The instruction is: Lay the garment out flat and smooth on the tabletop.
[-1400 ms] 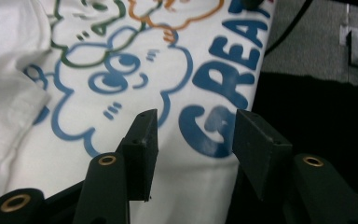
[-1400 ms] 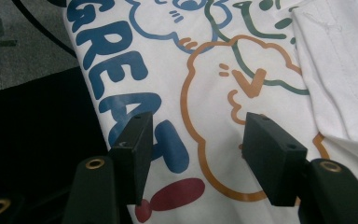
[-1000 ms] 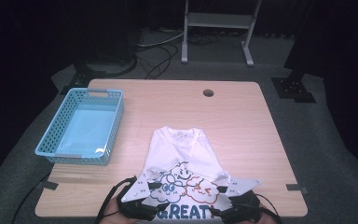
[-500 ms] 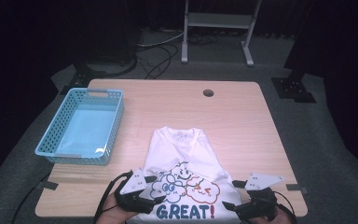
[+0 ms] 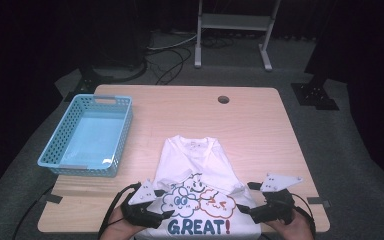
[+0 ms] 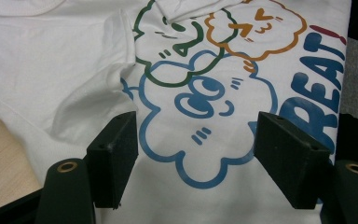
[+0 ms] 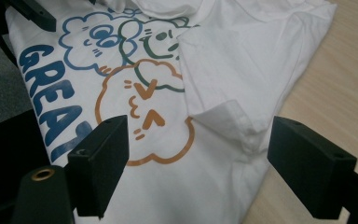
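A white T-shirt (image 5: 196, 160) with cartoon clouds and the word GREAT! lies flat at the table's near edge, its sleeves folded inward. My left gripper (image 5: 166, 202) hovers at the shirt's lower left, pointing across the print. Its jaws have just been opening and stand wide over the blue cloud (image 6: 200, 116), gripping nothing. My right gripper (image 5: 246, 196) is at the shirt's lower right, open. In the right gripper view the folded sleeve hem (image 7: 233, 121) lies below and between its jaws, unpinched.
A light blue mesh basket (image 5: 60, 155) sits on the left of the wooden table (image 5: 260, 125). A round cable hole (image 5: 223, 99) is near the far edge. The shirt's hem hangs slightly past the near edge. Dark floor and a metal stand lie beyond.
My right gripper has moved right, from over the print to the shirt's right edge. The left gripper has stayed almost in place, and its jaws stand a little wider.
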The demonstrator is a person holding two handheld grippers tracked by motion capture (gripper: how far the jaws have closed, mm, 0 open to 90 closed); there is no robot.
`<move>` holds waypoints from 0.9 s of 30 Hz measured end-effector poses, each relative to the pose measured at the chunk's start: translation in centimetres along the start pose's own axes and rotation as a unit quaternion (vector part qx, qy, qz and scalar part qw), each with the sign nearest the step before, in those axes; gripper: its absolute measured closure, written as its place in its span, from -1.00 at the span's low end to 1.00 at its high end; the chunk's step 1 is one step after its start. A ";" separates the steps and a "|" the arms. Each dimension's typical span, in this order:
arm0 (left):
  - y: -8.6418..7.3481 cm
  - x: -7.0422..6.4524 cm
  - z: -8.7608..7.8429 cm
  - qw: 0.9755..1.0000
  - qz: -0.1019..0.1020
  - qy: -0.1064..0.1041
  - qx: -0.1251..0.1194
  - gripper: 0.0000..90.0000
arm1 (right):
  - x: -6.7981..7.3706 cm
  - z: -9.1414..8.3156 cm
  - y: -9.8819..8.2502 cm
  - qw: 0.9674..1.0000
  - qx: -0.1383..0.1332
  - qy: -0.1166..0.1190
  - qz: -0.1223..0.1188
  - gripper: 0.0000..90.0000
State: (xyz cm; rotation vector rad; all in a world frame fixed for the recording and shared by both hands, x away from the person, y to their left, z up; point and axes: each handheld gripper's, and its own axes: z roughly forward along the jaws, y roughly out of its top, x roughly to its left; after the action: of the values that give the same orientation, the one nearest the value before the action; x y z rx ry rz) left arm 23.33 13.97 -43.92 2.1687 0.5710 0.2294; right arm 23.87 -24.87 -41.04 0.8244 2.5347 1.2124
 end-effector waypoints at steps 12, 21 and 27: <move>-0.3 -0.2 0.3 1.000 0.006 -0.005 0.019 -0.34 | -1.1 1.3 2.5 1.000 -0.007 0.008 -0.014 -0.56; -0.1 -0.4 0.2 0.999 0.012 0.005 0.034 -0.34 | -1.2 2.3 4.5 0.999 -0.011 0.013 -0.033 -0.56; 0.0 -0.7 0.2 0.999 0.021 0.011 0.043 -0.34 | -1.3 2.8 5.1 0.999 -0.011 0.015 -0.036 -0.56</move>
State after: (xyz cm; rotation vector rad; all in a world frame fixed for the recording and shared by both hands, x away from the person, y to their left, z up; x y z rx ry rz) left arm 22.74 13.51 -44.04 2.2661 0.5586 0.2564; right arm 28.09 -21.18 -38.94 0.7098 2.5461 1.2372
